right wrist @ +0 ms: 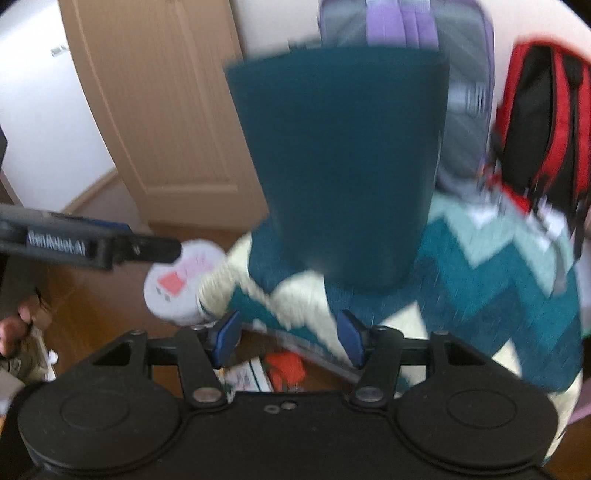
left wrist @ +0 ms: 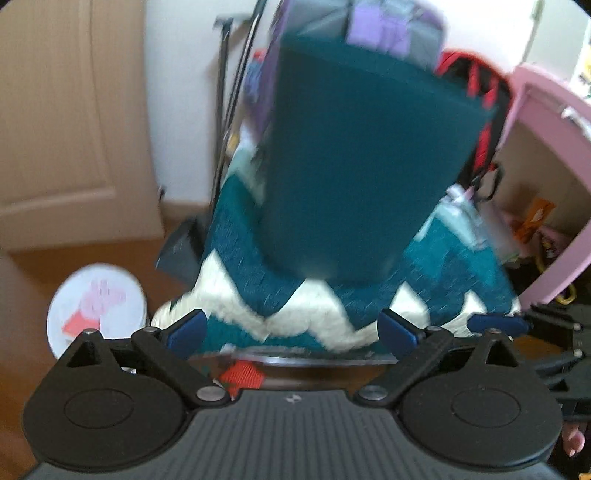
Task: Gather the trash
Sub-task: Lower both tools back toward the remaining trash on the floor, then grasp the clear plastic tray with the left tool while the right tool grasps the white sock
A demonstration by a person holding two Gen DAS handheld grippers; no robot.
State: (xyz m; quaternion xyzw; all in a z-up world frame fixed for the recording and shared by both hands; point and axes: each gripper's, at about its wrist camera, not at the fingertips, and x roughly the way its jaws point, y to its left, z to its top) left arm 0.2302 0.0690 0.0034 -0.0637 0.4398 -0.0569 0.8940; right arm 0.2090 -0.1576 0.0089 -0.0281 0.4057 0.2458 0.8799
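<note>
From the left wrist view we've got our left gripper (left wrist: pixel 291 330) with jaws spread wide, empty, hovering over the crumpled red wrapper (left wrist: pixel 242 374) on the wooden floor (left wrist: pixel 33 266), and from the right wrist view our right gripper (right wrist: pixel 288 338) is also spread and empty above that same wrapper (right wrist: pixel 286 367), probably lining up a grab.

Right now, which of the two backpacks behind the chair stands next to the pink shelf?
The red and black backpack. In the left wrist view it stands directly beside the pink shelf, while the grey and purple backpack is further left, behind the teal chair back.
</note>
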